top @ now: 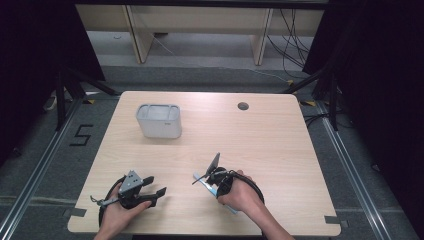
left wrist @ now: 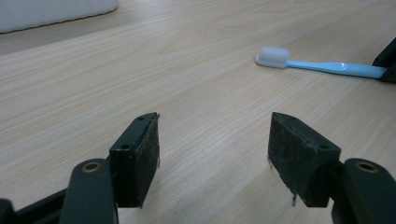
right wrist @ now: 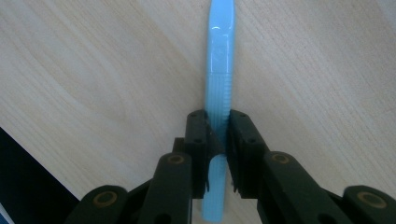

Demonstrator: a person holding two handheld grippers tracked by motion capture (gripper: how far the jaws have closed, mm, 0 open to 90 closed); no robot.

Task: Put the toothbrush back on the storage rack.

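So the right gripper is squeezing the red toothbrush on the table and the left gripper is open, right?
Almost. The toothbrush is light blue with a white head, not red, as the right gripper view shows. The rest holds: the right gripper is shut on its handle as it lies on the table, and the left gripper is open.

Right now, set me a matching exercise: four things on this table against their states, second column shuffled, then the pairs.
1. left gripper
2. right gripper
3. toothbrush
4. white container

A. lying flat, light blue
B. jaws apart, nothing between
C. standing at the table's far left
D. closed on a handle

Pairs: 1-B, 2-D, 3-A, 4-C
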